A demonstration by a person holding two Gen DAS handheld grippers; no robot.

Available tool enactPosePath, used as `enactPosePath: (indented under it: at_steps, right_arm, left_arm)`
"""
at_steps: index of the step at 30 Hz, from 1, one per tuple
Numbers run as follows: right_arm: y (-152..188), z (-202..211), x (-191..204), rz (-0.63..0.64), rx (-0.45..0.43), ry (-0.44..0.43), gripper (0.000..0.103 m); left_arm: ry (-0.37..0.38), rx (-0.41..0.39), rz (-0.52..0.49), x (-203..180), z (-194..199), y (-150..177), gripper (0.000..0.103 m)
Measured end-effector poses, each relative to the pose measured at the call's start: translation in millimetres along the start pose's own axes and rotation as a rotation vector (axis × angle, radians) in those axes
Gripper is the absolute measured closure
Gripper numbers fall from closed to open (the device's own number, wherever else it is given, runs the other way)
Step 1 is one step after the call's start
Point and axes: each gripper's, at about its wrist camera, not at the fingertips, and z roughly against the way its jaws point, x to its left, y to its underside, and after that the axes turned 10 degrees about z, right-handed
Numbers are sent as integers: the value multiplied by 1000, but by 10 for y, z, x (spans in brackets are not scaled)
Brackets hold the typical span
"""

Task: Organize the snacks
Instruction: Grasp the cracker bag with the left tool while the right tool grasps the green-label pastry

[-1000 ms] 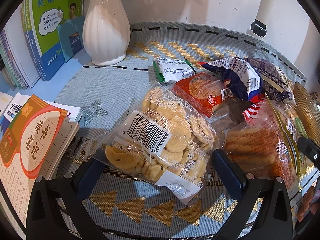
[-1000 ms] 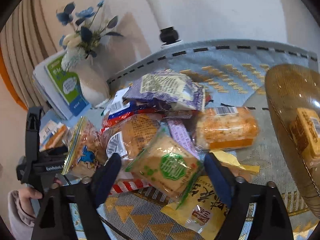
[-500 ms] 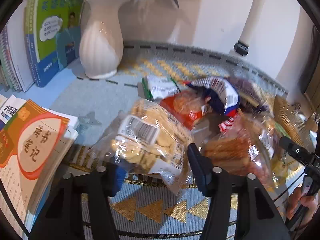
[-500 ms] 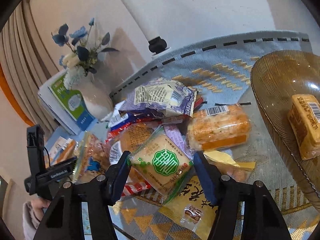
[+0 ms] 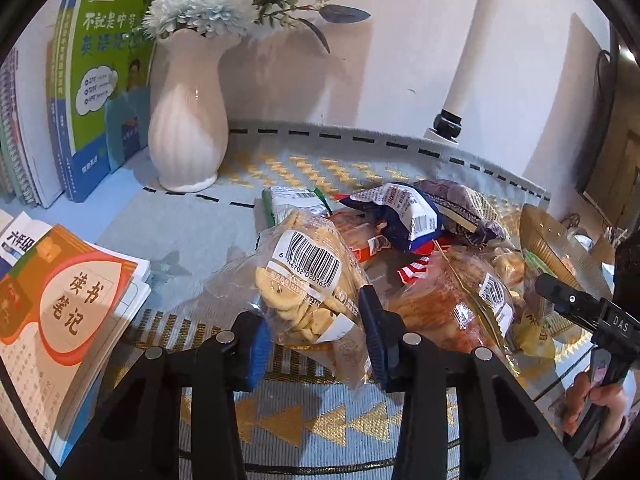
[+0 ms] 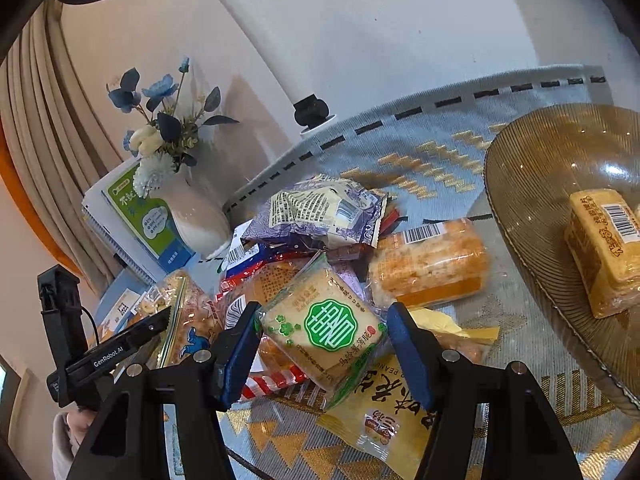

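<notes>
Now we look over a surface (image 5: 168,224) covered by a pale blue cloth with gold triangles, and we go from big to small. At 3 o'clock in the right wrist view sits an amber glass plate (image 6: 532,184) with 1 yellow wrapped cake (image 6: 604,252) lying in it. At 10 o'clock in the left wrist view stand upright books (image 5: 92,92) and a white ribbed vase (image 5: 186,120) of blue and white flowers; an orange notebook (image 5: 60,304) lies at 8 o'clock. Between vase and plate lies the snack pile (image 6: 320,216), packets overlapping one another. Our left gripper (image 5: 312,328) has its jaws closing on a clear bag of biscuits (image 5: 304,280) at the near left edge of the pile, blue pads pressing the bag's sides so it bunches upward; whether it is off the cloth we cannot tell. Our right gripper (image 6: 320,340) holds its jaws at a middling width around a square cracker packet with a green seal (image 6: 324,328), at the near edge of the pile, pads at both its sides. That packet rests on a yellow peanut packet (image 6: 380,412). An orange rice-cracker pack (image 6: 428,264) lies just at 1 o'clock from it.
</notes>
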Motion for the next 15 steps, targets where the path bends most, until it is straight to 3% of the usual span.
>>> enactPosePath:
  at_steps: [15]
  right_arm:
    - [-55, 209, 185, 66, -115, -12, 41]
  left_arm:
    - [55, -126, 94, 115, 263, -44, 66]
